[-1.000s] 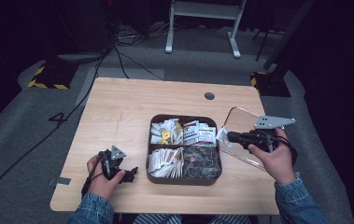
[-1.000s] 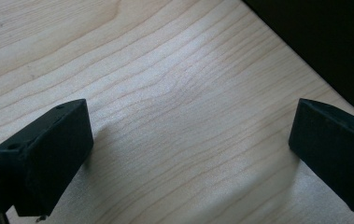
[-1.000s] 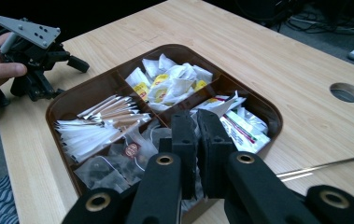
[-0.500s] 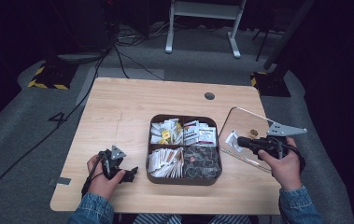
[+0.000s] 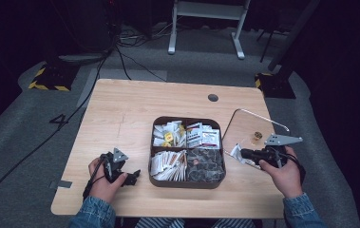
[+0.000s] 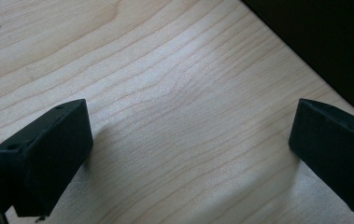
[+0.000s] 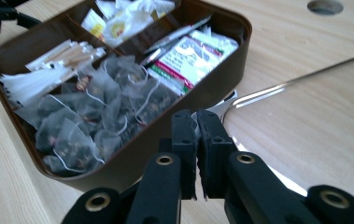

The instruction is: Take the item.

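A brown four-compartment tray sits mid-table, filled with tea bags, sachets and paper sticks. To its right a clear lid with a small knob hangs low over the table. My right gripper is shut on the lid's near corner. In the right gripper view the jaws pinch the lid's rim beside the tray wall. My left gripper rests left of the tray, open over bare wood.
The wooden table has a round cable hole behind the tray. Black cables and a white stand lie on the grey floor beyond. The table's right edge is close to the lid.
The right hand has carried the clear lid down and to the right, away from the tray, and the lid now lies flatter. The left hand has stayed put.
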### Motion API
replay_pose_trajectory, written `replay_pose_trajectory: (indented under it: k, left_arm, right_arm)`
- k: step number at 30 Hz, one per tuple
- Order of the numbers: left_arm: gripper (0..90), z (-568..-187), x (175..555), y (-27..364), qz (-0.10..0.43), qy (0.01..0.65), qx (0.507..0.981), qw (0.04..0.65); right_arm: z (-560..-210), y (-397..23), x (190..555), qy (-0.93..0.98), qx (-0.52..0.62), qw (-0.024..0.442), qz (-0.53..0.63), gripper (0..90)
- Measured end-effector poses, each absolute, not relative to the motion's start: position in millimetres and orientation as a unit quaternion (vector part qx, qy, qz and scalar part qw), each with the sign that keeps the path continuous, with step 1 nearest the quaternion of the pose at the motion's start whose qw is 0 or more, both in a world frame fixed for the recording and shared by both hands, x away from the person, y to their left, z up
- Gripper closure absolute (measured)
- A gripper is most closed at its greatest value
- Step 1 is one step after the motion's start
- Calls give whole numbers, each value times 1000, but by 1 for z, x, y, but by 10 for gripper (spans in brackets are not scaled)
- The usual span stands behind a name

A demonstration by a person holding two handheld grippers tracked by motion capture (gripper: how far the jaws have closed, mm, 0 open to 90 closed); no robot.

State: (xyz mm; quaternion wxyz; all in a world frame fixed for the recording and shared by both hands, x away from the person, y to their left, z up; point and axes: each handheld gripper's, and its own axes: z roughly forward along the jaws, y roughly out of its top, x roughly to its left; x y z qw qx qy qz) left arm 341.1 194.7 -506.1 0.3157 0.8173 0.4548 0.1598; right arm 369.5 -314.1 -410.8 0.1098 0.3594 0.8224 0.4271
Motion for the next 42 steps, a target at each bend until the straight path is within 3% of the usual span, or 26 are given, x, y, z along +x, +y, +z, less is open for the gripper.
replay_pose_trajectory:
  k: [12,33,39,42]
  left_arm:
    - [0,-506,341,195,160,455,817,316]
    - [0,-506,341,195,160,455,817,316]
    - [0,-506,341,195,160,455,817,316]
    - [0,-506,341,195,160,455,817,316]
  right_arm:
    - [-441,-313,369,839,374,78,388,868]
    - [-461,-315,368,846,392,47,359,853]
    - [-466,-314,368,844,400,39,354,745]
    - [-464,-314,369,842,400,57,357,670]
